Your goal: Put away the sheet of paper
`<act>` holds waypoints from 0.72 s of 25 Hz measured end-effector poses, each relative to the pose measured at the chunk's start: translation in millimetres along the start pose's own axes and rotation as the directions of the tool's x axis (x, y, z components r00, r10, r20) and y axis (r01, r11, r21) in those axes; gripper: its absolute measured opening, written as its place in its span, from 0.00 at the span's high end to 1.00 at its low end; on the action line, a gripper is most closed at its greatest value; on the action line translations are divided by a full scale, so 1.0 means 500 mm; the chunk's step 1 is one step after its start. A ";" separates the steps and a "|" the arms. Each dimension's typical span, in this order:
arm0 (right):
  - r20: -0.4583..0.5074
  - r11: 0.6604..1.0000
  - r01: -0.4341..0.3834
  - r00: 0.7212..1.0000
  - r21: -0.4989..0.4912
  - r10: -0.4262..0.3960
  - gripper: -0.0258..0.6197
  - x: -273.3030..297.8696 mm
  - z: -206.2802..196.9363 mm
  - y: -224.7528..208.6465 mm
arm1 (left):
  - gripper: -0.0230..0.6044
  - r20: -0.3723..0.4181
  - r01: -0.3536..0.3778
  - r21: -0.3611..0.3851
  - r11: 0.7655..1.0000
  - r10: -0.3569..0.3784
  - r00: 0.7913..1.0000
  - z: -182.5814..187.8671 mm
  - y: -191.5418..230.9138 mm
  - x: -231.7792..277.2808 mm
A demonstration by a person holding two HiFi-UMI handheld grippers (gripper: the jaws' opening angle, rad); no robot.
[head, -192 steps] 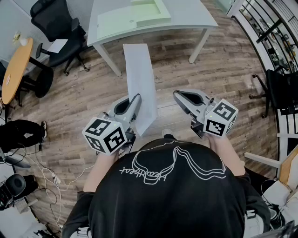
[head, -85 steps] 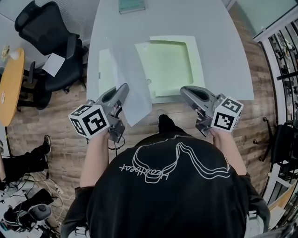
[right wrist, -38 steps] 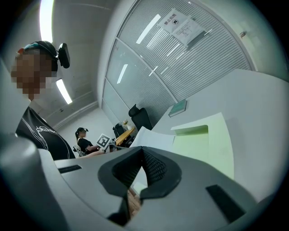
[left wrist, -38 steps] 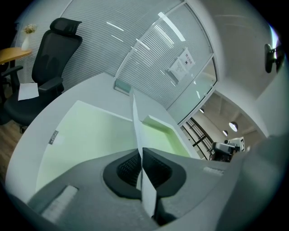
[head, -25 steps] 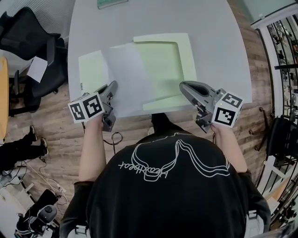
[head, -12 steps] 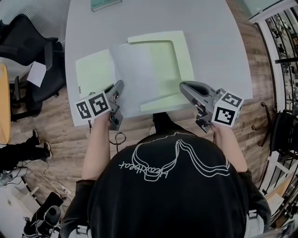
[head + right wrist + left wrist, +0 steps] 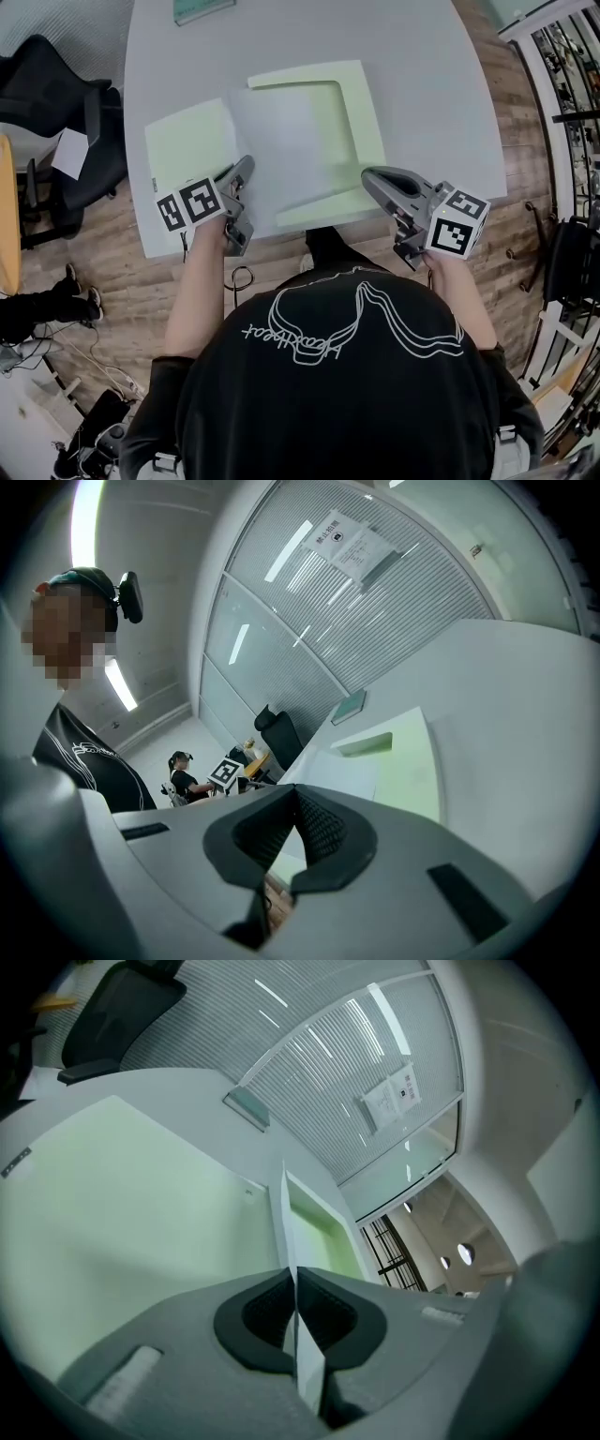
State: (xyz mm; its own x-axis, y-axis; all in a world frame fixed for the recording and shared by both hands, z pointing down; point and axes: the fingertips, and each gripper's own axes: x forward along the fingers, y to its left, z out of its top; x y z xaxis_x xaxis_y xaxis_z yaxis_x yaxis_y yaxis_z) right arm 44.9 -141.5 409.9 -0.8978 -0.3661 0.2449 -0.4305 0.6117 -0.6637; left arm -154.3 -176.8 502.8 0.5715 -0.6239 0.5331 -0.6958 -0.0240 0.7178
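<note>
Risks first. We're gripping the sheet of paper point(image 7: 281, 141) at one spot on its near edge, so the rest is draping free over the green tray point(image 7: 364, 112). It could be catching on the tray's raised rim and creasing. It could also be settling skewed, half on the rim & half on the flat green flap point(image 7: 183, 141) at left, instead of down in the recess. W/ such a narrow pinch, the sheet may swivel or slip out if we're moving too fast. The right gripper point(image 7: 367, 176) isn't steadying the other side, so nothing's squaring the sheet up.

Fingers: on the left gripper point(image 7: 245, 169) we're pressing them fully together, w/ the sheet clamped between the pads & showing edge-on in the left gripper view. On the right gripper they're meeting at the tips, nothing between them. It's hovering by the near edge of the table point(image 7: 441, 84), near the tray's near right corner & apart from the paper.
</note>
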 end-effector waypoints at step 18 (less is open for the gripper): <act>0.012 0.999 0.018 1.000 0.050 -0.019 0.94 -0.019 -0.013 -0.035 | 0.95 -0.067 0.055 -0.139 0.989 -0.065 0.996 -0.040 -0.033 0.106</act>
State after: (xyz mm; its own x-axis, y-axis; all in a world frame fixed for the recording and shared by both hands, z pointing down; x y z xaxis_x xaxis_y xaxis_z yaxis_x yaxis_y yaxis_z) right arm 60.5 -144.2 423.8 -0.8882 -0.3861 0.2490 -0.4418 0.5692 -0.6935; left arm -103.6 -193.6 528.0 0.6432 -0.5674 0.5142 -0.5960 0.0506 0.8014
